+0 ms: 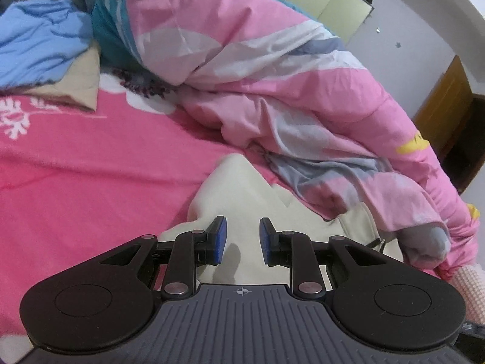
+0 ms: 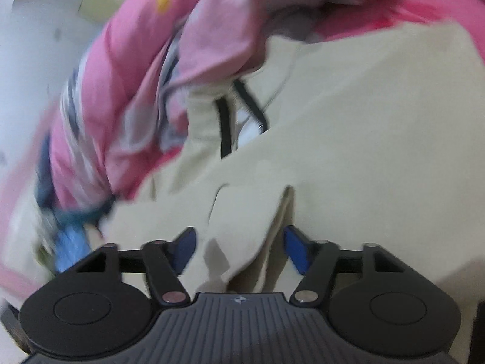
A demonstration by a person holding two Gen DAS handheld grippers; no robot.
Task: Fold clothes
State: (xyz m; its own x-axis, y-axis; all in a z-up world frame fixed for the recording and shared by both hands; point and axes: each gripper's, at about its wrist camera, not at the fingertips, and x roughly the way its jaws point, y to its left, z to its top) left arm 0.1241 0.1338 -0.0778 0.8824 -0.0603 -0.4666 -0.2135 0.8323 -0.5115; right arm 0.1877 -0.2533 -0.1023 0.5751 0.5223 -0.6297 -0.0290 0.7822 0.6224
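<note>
A: How far along is the folding?

B: Barely begun, I'd judge. The cream cotton garment point(image 1: 242, 188) lies rumpled on the pink bedspread point(image 1: 91, 166), against the bunched pink duvet point(image 1: 272, 75).

A: The grippers?

B: Left gripper point(image 1: 241, 239) is parted, empty, above the cloth. Right gripper point(image 2: 239, 248) gapes around a raised fold, pads clear.

1. Your left gripper point(image 1: 241, 239) hovers over the cream cotton garment point(image 1: 242, 194), which lies on the pink fleece bedsheet point(image 1: 91, 166).
2. The pink patterned quilt point(image 1: 272, 75) lies heaped behind it, at the right.
3. The blue crumpled cloth point(image 1: 39, 45) lies far left.
</note>
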